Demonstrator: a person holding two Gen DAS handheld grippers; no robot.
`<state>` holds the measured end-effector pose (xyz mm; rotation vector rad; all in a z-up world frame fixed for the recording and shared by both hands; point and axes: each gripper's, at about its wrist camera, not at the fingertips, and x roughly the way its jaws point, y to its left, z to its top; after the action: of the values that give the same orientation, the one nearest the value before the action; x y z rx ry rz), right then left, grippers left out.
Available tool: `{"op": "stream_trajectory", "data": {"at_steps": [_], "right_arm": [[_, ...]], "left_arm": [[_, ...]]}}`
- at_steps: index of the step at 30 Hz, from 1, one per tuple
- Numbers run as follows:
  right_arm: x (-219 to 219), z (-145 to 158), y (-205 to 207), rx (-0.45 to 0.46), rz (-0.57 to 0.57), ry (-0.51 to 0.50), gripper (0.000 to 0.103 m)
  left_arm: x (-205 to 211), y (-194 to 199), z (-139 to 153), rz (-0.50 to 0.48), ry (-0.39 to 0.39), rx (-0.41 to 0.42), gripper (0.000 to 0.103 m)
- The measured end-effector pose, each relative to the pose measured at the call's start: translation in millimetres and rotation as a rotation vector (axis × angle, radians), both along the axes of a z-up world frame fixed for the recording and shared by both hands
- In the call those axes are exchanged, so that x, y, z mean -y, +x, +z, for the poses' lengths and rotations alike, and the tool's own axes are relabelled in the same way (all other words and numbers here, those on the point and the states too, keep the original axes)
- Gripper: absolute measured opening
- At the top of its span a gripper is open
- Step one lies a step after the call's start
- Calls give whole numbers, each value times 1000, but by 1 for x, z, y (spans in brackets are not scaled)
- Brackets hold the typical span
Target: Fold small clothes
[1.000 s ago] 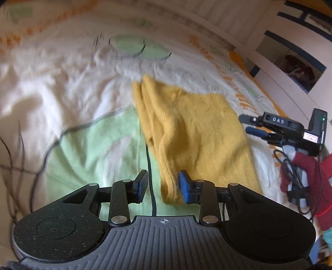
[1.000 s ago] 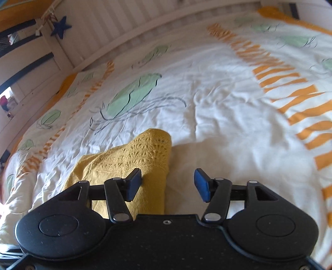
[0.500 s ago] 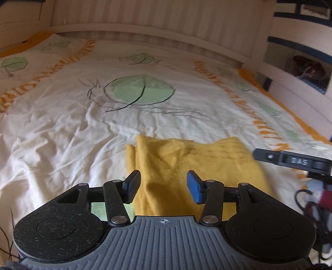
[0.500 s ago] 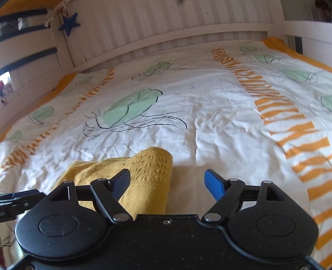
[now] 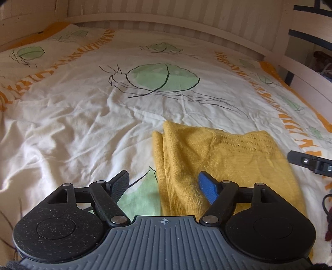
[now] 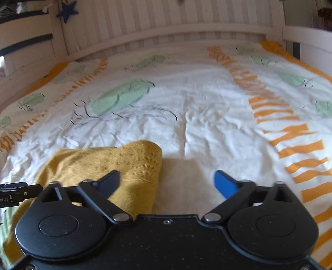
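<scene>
A folded mustard-yellow knit garment [image 5: 224, 157] lies flat on the bed cover. My left gripper [image 5: 164, 187] hovers over its near left edge with the jaws opening; the fabric lies below them and the pads press on nothing. In the right wrist view the same garment [image 6: 116, 166] shows its rounded fold at lower left. My right gripper [image 6: 167, 183] stands above that right edge, jaws opening wide, nothing held. A finger of the right gripper [image 5: 307, 161] pokes in at the right of the left wrist view.
The white bed cover [image 5: 83, 116] with green shapes and orange stripes is wrinkled all around the garment. A slatted headboard [image 6: 166, 25] closes the far end. A side rail [image 5: 303, 68] runs along the right, and a blue star [image 6: 67, 11] hangs on the left post.
Both grippers' jaws have spread wider. The left view swung up from a steep look onto the garment to a flatter one with the headboard showing. The right view levelled out a little.
</scene>
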<state>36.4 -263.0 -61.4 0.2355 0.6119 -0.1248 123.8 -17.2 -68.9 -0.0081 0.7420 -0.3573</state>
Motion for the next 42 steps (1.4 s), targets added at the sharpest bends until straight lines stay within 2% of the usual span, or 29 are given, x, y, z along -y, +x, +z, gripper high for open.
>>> {"op": "stream_trajectory", "data": {"at_steps": [1, 2, 4, 9, 17, 23, 27, 31, 42], "right_arm": [[-2, 5, -8, 14, 6, -5, 103], [-4, 9, -14, 24, 9, -11, 103], [-9, 16, -30, 40, 13, -21, 103], [-23, 21, -60, 11, 0, -35, 103], [-35, 24, -83, -55, -8, 42, 103], [-50, 27, -97, -82, -8, 10, 102], [-59, 31, -106, -74, -30, -38, 102], [-65, 33, -108, -112, -108, -112, 102], [-71, 26, -106, -134, -31, -30, 102]], "left_arm": [[-2, -5, 3, 3, 5, 6, 83], [-3, -11, 6, 8, 6, 13, 86], [-5, -24, 11, 7, 12, 31, 102], [-3, -50, 20, 12, 46, 54, 102], [6, -73, 25, -13, 21, -26, 102], [14, -89, 26, 26, 105, -62, 101], [17, -97, 31, 68, 186, -28, 101], [21, -99, 34, 97, 248, -9, 101], [16, -100, 27, 77, 202, -73, 101]]}}
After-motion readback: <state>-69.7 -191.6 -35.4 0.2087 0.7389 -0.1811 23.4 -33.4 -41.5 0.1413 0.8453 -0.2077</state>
